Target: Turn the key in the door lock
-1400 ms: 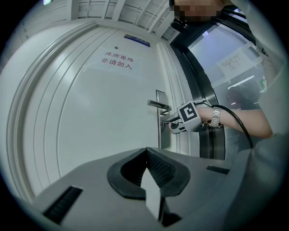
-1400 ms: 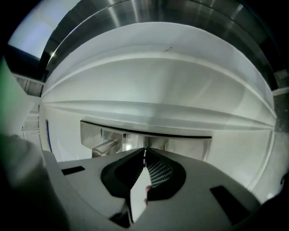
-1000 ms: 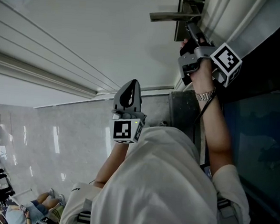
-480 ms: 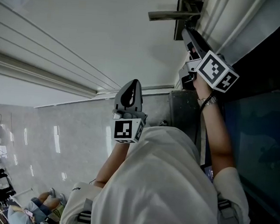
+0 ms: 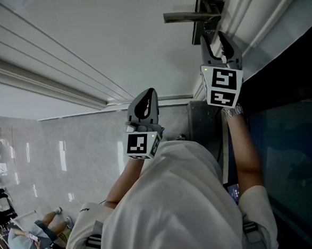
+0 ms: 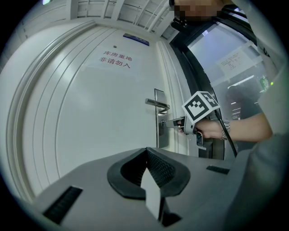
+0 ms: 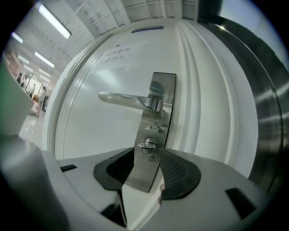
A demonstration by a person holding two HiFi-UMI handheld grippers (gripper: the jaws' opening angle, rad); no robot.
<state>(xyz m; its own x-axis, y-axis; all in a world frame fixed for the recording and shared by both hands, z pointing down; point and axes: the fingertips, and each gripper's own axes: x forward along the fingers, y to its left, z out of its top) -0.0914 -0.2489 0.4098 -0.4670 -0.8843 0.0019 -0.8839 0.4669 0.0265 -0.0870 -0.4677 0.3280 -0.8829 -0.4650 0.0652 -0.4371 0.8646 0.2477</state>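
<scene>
Head view and both claw views, read from left to right.

A white panelled door (image 5: pixel 98 32) fills the left of the scene and bears a small sign (image 6: pixel 115 59) in red characters high on its face. Pale polished floor (image 5: pixel 47 151) lies beside it.

The left claw (image 5: pixel 148 92) is held level in front of the bare door panel, well apart from the lock. Its 2 jaws are together, with nothing between them. Its marker cube (image 5: pixel 139 145) sits just behind them, above the person's white shirt (image 5: pixel 182 203).

A metal lever handle (image 7: pixel 126 100) projects leftward from a tall steel lock plate (image 7: pixel 156 117) near the door's right edge.

The key (image 7: pixel 146 145) sits in the cylinder on the lower part of this plate, directly below the handle.

The right claw (image 7: pixel 146 168) points level at the plate, just beside the key. Its 2 jaws have just been opening and now stand wide apart. The key shows in the gap between the pads (image 7: pixel 180 173), which do not press on it.

The person's hand wears a wristwatch (image 5: pixel 232 110) behind the right marker cube (image 5: pixel 223 87).

A dark glass panel (image 5: pixel 293 147) borders the door frame at the far right.
</scene>
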